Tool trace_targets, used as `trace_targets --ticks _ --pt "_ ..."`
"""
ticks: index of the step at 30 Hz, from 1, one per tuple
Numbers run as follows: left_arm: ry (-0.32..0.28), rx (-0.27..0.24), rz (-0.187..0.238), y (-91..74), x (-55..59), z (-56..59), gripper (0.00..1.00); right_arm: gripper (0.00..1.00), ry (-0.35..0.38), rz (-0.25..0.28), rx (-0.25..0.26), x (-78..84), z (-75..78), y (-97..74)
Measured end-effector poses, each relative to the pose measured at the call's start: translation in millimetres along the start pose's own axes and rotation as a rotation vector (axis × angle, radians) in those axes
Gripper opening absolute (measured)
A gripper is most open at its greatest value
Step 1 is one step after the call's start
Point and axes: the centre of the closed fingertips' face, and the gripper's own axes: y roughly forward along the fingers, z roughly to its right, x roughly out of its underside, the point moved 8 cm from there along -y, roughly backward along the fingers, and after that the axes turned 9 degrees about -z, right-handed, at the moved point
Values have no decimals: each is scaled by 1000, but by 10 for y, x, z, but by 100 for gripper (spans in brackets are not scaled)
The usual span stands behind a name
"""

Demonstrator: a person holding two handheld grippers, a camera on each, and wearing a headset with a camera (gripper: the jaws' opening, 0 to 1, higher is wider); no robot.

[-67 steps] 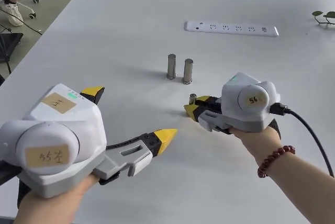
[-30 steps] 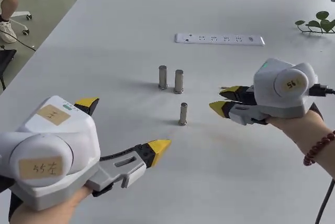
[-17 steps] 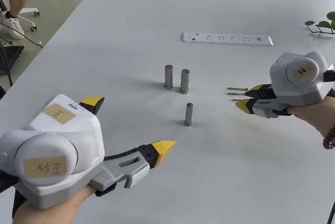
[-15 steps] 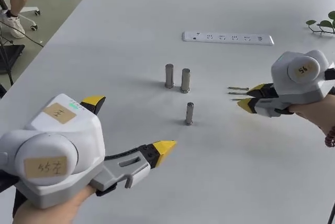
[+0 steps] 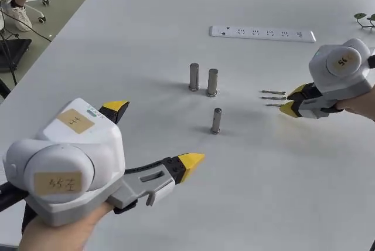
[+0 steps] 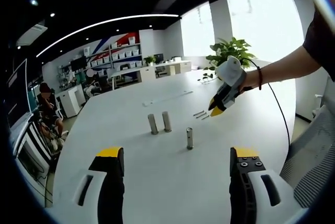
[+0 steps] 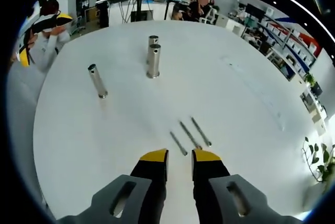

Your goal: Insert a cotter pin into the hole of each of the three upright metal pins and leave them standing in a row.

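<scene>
Right gripper (image 7: 179,156) slightly parted, empty; cotter pins (image 7: 189,134) at 12 o'clock. Left gripper (image 6: 176,153) wide, empty. Risk: pinching two close-lying pins together.

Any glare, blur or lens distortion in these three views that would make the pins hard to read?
Head view: even soft light, faint shadows, the three metal pins sharp. Left gripper view: strong fisheye bend, windows blown out white, metal pins small but clear. Right gripper view: the table edge curves, cotter pins crisp, no glare.

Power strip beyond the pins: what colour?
The power strip is white; head view shows it best.
</scene>
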Motion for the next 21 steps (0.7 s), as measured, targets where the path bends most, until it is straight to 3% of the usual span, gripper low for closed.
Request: trace_targets --ticks 6,11,21 --pt "-7 0 -6 18 5 -19 81 10 -36 -19 -49 -39 43 67" --pt "-12 -5 -9 23 10 -45 81 8 -75 -69 -49 -34 93 148" --pt "-27 -13 -20 24 38 -72 81 3 -81 -75 -87 -45 151 198"
